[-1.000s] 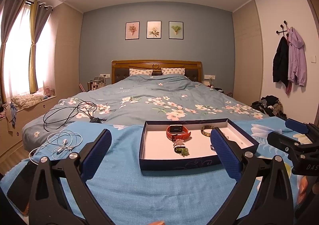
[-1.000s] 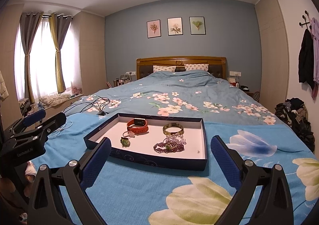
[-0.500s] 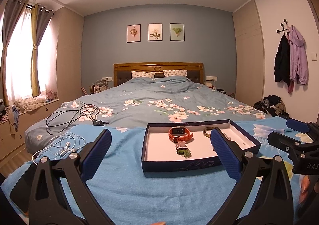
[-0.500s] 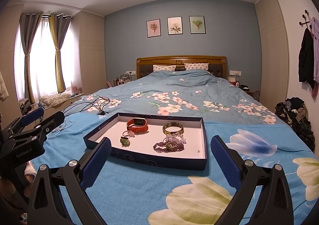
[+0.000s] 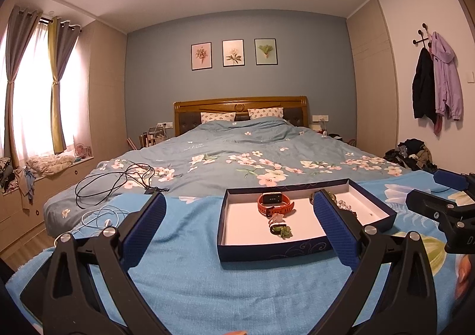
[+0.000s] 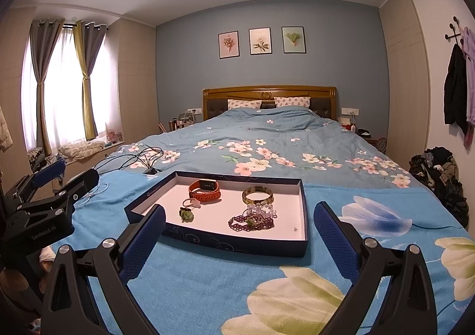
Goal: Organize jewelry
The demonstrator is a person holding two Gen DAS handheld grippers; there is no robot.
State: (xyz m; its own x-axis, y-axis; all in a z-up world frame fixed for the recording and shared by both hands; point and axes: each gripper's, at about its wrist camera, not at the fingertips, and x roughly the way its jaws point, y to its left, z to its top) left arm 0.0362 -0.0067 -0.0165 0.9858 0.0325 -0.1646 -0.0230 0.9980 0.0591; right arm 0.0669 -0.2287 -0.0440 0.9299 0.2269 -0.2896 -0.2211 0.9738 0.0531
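Note:
A shallow dark-blue box (image 6: pixel 237 241) with a white floor lies on the blue blanket; it also shows in the left wrist view (image 5: pixel 267 252). In it lie an orange watch (image 6: pixel 204 190), a bangle (image 6: pixel 257 195), a green flower ring (image 6: pixel 186 214), a pale ring (image 6: pixel 191 202), a clear bead bracelet (image 6: pixel 261 210) and a purple bead bracelet (image 6: pixel 251 222). My left gripper (image 5: pixel 237 220) is open and empty, short of the box's left part. My right gripper (image 6: pixel 237 225) is open and empty, just before the box's near wall.
Black cables (image 5: pixel 118 179) and white earphones (image 5: pixel 98 217) lie on the bed to the left. The bed stretches to a wooden headboard (image 6: pixel 268 94). A clothes pile (image 6: pixel 439 171) sits on the floor at the right. A window ledge (image 6: pixel 83 148) runs along the left.
The left wrist view has tilted upward a little and shifted slightly; the box sits lower and more to the right in it. The right gripper has barely moved. Both stay open.

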